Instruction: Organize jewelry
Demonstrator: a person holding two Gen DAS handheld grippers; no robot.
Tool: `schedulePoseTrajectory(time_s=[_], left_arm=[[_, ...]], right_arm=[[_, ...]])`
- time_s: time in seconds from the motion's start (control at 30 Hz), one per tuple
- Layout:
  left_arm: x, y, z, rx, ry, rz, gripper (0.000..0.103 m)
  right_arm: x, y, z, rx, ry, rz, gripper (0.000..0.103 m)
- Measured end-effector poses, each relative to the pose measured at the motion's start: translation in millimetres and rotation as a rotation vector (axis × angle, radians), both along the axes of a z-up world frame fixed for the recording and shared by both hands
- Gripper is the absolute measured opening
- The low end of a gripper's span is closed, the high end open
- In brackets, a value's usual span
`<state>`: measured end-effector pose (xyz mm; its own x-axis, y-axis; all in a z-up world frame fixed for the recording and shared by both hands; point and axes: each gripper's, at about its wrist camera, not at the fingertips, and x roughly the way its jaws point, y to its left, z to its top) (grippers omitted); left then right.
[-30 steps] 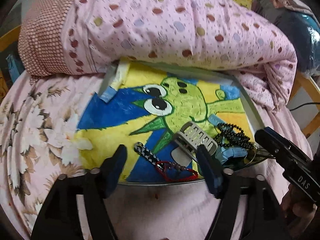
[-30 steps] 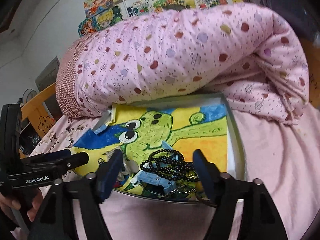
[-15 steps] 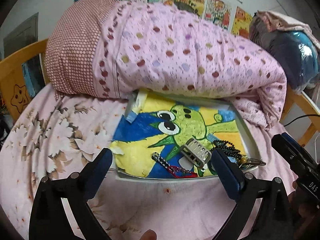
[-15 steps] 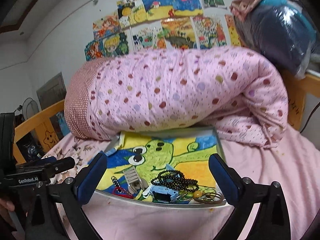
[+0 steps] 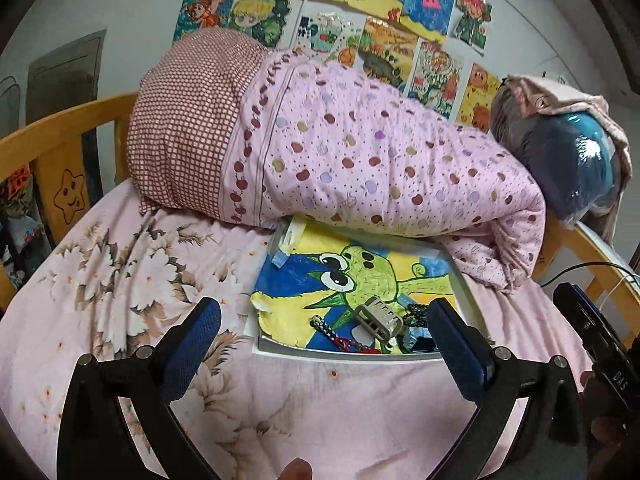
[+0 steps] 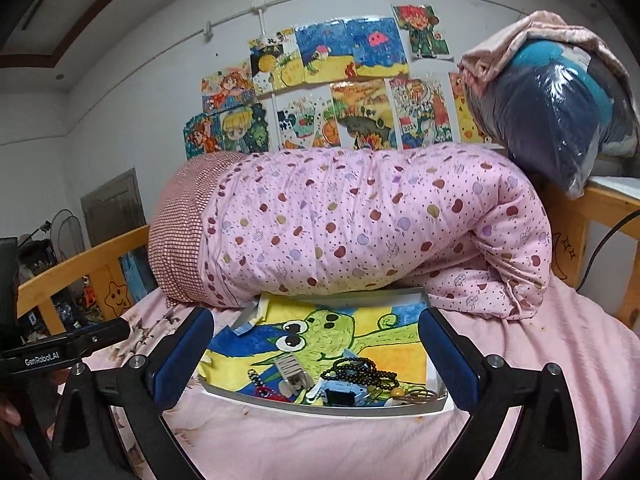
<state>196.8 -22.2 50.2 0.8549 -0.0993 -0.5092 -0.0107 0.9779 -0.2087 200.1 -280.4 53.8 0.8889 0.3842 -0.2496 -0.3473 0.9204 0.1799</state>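
With both grippers' jaws spread empty above the bed, sorting looks unstarted; next, reach the black bead bracelet [image 6: 362, 370] at the tray's [image 6: 320, 408] near edge.

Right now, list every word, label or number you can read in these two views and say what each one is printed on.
"GenRobot.AI": white print on the black body of the left hand-held gripper, seen in the right wrist view.
"DAS": white print on the black body of the right hand-held gripper, seen in the left wrist view.
"2024", probably: on one wall drawing; blurred, so uncertain.
Characters on another wall drawing: too blurred to read.
Screen of the small blue gadget in the tray: unreadable.
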Motion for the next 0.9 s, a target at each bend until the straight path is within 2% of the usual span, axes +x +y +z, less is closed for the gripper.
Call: schedulePoseTrajectory(time_s=[0.17, 0.4, 0.63, 0.9], left_arm=[[-30, 3, 5, 0.001, -0.048, 0.037, 0.101], [-62, -2, 6, 0.067, -0.093, 0.034, 0.101], [-82, -2, 4, 0.092, -0.1, 0.053, 0.101], [-103, -4, -2, 0.119, -0.112, 0.037, 0.101]], right_arm=[[-21, 3, 4, -0.014, -0.024, 0.0, 0.103], [-47, -5, 9, 0.0, -0.041, -0.041, 0.103], [-72, -14, 6, -0.005, -0.036, -0.096, 0.103], [-104, -9, 1, -0.038, -0.021, -0.082, 0.103]])
